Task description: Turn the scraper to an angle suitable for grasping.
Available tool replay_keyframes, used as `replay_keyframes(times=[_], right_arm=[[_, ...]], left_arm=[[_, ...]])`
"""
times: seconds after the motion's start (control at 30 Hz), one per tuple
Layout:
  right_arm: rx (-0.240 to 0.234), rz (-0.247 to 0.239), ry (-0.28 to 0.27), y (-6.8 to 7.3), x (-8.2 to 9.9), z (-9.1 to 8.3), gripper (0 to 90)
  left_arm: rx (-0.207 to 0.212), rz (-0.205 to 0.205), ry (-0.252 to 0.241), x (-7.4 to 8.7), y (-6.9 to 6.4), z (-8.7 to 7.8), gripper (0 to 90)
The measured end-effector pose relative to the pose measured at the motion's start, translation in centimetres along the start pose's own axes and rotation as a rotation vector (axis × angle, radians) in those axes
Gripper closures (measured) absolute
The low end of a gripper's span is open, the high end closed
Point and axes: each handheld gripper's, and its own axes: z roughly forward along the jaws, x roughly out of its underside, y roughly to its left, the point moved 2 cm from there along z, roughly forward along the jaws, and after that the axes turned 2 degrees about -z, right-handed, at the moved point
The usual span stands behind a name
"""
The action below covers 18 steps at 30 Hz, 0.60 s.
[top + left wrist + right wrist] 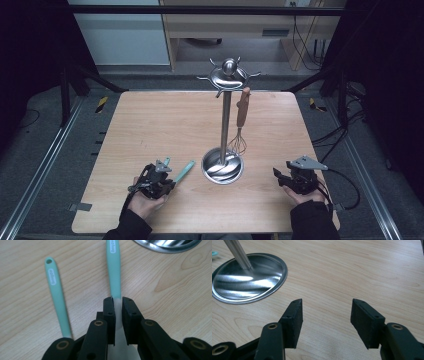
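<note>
Two mint utensils: one held, one lying just beside it on the surface.
Left claw: clenched on the held utensil, near the rack's steel base.
Right claw: released, jaws apart over bare wood.
Advice: lift slowly, keeping the handle's hole end free for a rack hook (a whisk already hangs there).
</note>
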Motion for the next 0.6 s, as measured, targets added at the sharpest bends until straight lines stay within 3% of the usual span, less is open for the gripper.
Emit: replay_keyframes(times=[0.3, 0.6], right_arm=[[0.002, 0.001, -0.001, -0.1, 0.0, 0.0, 43.6], [0.004, 0.01, -0.002, -0.2, 0.0, 0.0, 43.5]], left_arm=[[0.008, -0.004, -0.073, 0.0, 0.6, -2.3, 81.7], [-0.003, -0.023, -0.206, -0.2, 0.8, -5.0, 81.7]])
